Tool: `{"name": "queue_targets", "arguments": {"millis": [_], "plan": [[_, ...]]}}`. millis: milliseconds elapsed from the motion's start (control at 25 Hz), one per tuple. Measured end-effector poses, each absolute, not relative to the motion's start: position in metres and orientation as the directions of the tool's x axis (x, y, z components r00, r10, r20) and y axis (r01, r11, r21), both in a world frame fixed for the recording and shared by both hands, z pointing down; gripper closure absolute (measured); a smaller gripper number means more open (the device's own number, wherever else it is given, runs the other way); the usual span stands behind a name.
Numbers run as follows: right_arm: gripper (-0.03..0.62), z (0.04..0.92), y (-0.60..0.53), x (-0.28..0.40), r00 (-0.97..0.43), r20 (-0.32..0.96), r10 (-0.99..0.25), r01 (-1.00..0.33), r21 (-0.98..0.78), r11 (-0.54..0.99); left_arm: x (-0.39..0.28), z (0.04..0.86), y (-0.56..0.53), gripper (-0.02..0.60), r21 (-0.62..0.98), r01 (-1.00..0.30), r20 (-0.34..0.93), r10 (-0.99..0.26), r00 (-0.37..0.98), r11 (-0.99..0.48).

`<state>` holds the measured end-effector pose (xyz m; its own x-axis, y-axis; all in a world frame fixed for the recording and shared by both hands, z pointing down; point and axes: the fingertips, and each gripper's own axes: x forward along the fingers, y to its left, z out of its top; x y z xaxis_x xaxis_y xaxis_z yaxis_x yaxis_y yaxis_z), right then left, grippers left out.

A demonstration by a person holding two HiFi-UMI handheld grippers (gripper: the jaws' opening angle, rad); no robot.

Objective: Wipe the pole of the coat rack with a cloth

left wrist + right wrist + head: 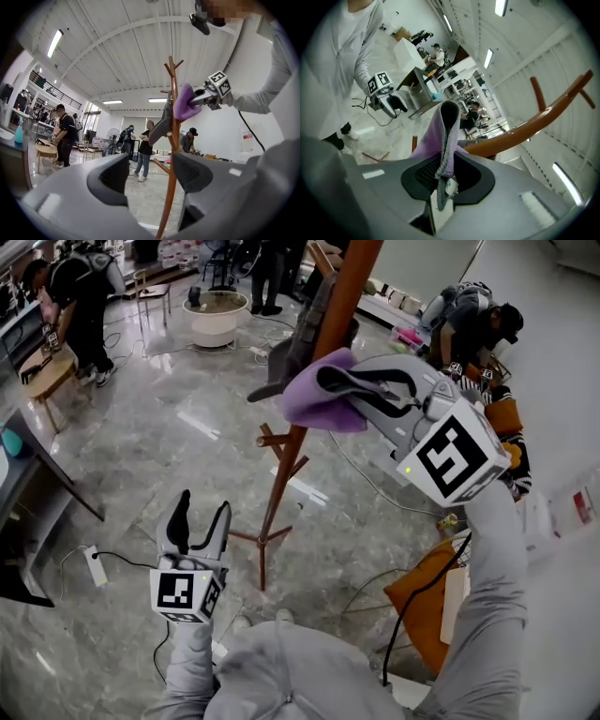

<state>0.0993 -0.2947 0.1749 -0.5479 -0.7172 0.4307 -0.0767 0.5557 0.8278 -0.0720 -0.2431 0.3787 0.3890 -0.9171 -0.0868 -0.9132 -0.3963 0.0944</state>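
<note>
While left gripper (203, 508) is hanging open and empty, right gripper (325, 381) is clamping purple cloth (307, 401) against pole (356, 277).

Large open indoor work hall.
Polished stone floor (178, 418) with loose cables (127, 560) and a power strip (96, 565); high white ribbed ceiling (117, 56) with strip lights (55, 43); mezzanine railing (51, 91); several people (80, 296) working at scattered small tables (47, 376).

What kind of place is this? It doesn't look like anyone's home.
Probably a big indoor hall used as a workspace: a high ceiling with strip lights, a polished stone floor, and several other people busy at their own tasks.
</note>
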Motion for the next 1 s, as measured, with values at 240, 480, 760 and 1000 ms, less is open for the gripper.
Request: {"name": "queue_targets", "arguments": {"millis": [240, 480, 760, 1000], "plan": [[0.543, 0.200, -0.325, 0.108, -0.414, 0.649, -0.638, 0.010, 0.704, 0.710, -0.070, 0.387, -0.248, 0.264, 0.103, -0.913, -0.081, -0.918, 0.387, -0.394], [0.543, 0.206, -0.331, 0.122, -0.367, 0.696, -0.617, 0.023, 0.670, 0.742, -0.068, 0.390, -0.251, 0.264, 0.109, -0.913, -0.075, -0.919, 0.387, -0.393], [0.543, 0.212, -0.340, 0.144, -0.387, 0.670, -0.634, -0.050, 0.671, 0.740, -0.066, 0.391, -0.259, 0.264, 0.098, -0.912, -0.069, -0.917, 0.392, -0.397], [0.543, 0.219, -0.335, 0.160, -0.408, 0.657, -0.633, -0.099, 0.658, 0.747, -0.055, 0.386, -0.262, 0.264, 0.091, -0.904, -0.060, -0.908, 0.414, -0.418]]}}
